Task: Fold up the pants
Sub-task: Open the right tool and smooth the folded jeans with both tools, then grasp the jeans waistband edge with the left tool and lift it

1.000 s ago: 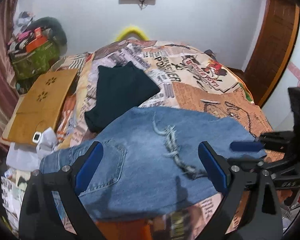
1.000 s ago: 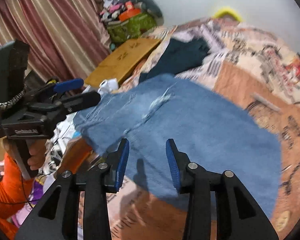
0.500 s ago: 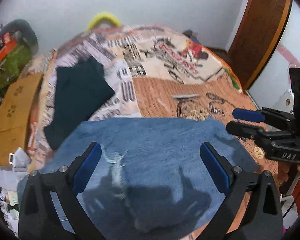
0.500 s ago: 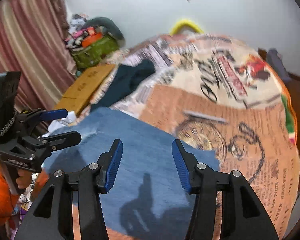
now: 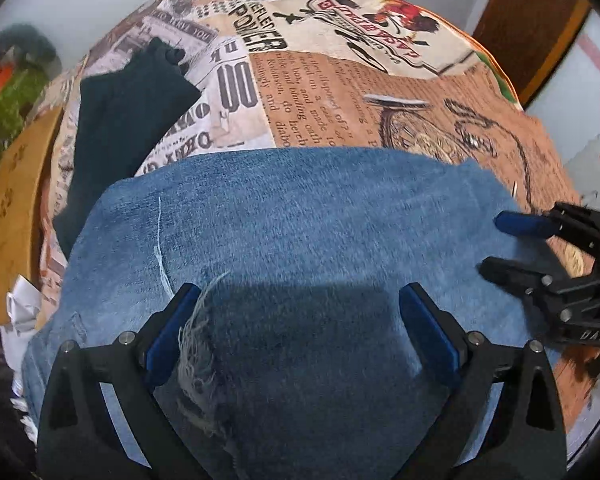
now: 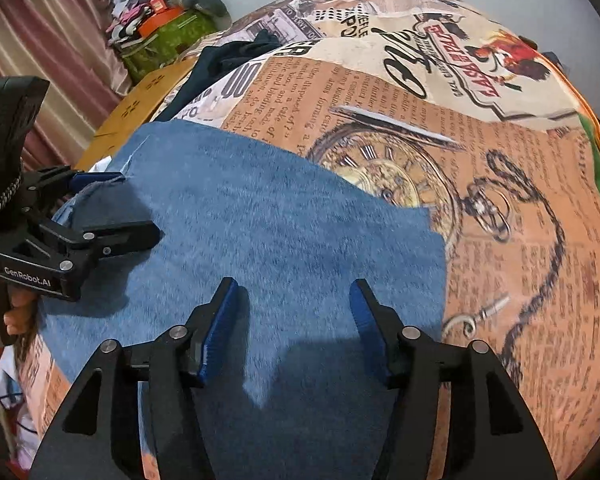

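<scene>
Folded blue jeans (image 5: pixel 292 232) lie flat on the printed bedspread (image 5: pixel 340 92), with a frayed rip (image 5: pixel 196 352) near their left side. My left gripper (image 5: pixel 296 332) is open and empty, low over the near part of the jeans. My right gripper (image 6: pixel 292 324) is open and empty too, over the jeans' (image 6: pixel 260 220) right half. Each gripper shows in the other's view: the right one (image 5: pixel 512 244) at the jeans' right edge, the left one (image 6: pixel 116 208) at their left edge.
A dark folded garment (image 5: pixel 120 120) lies on the bed left of and beyond the jeans. A wooden board (image 5: pixel 16 200) leans at the bed's left side, white cloth (image 5: pixel 20 308) below it. A green bag (image 6: pixel 160 44) sits by the curtain. A brown door (image 5: pixel 528 28) is right.
Both grippers have dropped lower and closer to the jeans. The right gripper's jaws have opened wider. The jeans now lie flat and smoothed.
</scene>
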The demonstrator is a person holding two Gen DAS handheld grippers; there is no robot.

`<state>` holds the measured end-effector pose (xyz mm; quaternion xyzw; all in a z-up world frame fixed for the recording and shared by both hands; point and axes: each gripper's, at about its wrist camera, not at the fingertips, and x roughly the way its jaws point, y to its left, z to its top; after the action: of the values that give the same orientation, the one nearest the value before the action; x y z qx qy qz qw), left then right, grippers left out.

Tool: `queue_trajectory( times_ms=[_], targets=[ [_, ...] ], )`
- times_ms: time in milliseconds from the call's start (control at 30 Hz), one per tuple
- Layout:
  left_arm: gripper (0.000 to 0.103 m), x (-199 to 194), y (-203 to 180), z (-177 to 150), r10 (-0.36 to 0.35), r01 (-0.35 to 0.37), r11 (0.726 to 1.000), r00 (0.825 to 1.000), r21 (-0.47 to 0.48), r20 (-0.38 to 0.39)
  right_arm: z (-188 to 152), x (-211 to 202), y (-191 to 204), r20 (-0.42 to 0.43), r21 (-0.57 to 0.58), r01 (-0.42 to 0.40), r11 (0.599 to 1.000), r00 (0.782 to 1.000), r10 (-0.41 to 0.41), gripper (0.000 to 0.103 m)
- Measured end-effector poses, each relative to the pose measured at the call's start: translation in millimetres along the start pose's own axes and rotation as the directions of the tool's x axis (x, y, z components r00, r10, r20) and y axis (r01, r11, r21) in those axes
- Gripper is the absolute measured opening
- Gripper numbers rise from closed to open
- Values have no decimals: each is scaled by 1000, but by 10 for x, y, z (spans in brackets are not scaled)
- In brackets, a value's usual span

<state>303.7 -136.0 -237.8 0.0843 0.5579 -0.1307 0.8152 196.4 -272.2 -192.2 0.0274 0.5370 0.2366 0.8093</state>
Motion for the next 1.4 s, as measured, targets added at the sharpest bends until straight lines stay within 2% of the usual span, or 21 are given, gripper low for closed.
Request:
queue_trajectory(
  times_ms=[200, 333, 533, 833, 933, 1100, 1300, 1400],
  targets=[
    [101, -138, -14, -159, 29, -30, 999, 999, 19, 31, -196, -142, 3, 27, 17, 20, 1000, 999, -20, 55],
    [101, -229, 79, -318, 20, -17, 998, 998, -59, 56, -338, -233, -10, 45, 36, 28, 999, 999, -29, 55],
    [101, -394, 117, -539, 43, -32, 994, 994, -103, 104, -472, -318, -3, 70, 64, 44, 997, 996, -48, 55],
    [100, -626, 320, -775, 41, -15, 984, 989, -176, 144, -452, -393, 87, 70, 58, 105, 993, 992, -109, 56],
    [100, -722, 477, -842, 16, 26, 968, 987, -250, 162, -406, -455, 173, 89, 36, 108, 993, 990, -111, 56],
    [100, -1032, 836, -981, 61, 35, 932, 967, -361, 249, -221, -619, 469, 170, -27, 120, 992, 979, -114, 56],
    [100, -1393, 1502, -1262, 109, 60, 868, 945, -492, 308, 51, -667, 915, 250, -106, 101, 989, 966, -72, 57],
    [100, -1482, 1813, -1444, 133, 58, 837, 943, -545, 305, 162, -597, 1093, 258, -134, 84, 987, 965, -47, 57]
  ],
)
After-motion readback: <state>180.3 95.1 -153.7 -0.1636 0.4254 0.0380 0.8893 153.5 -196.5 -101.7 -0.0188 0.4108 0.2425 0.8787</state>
